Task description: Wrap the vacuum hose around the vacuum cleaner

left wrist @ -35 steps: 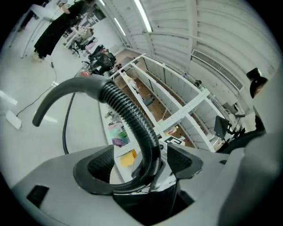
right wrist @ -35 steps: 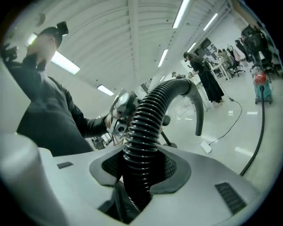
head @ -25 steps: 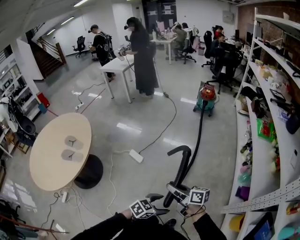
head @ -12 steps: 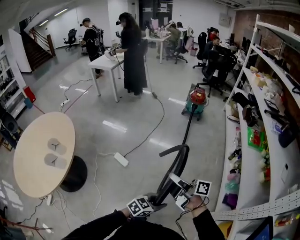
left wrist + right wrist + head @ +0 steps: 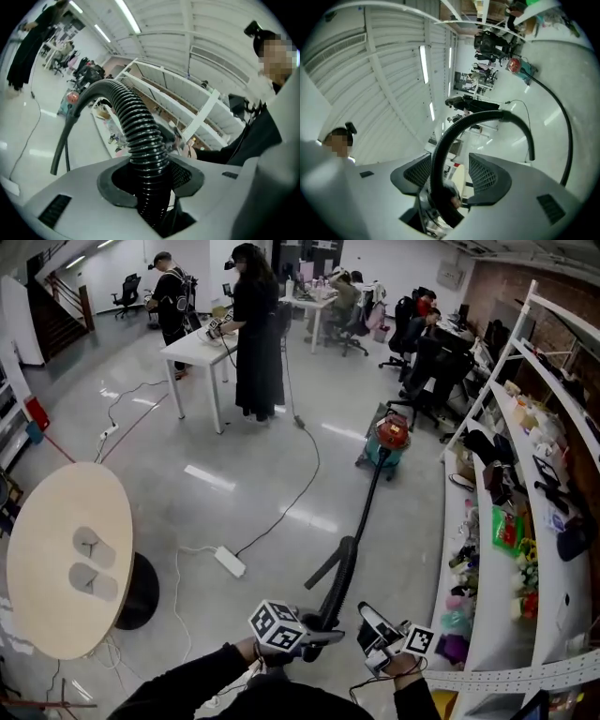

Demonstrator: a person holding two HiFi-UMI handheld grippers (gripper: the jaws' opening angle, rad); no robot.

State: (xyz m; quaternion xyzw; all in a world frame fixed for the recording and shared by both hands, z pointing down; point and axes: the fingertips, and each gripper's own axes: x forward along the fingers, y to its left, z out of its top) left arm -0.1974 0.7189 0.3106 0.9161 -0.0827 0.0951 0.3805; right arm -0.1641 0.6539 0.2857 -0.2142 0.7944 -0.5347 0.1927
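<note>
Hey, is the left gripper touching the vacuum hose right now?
Touching. The left gripper view shows the left gripper clamped on the ribbed hose, both jaws pressing its sides.

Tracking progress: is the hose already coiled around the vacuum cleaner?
No, the hose stretches straight across the floor away from the vacuum cleaner.

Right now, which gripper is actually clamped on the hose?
The left gripper: it pinches the ribbed vacuum hose. The right gripper has the hose between its jaws, but they are opening, gap showing.
</note>
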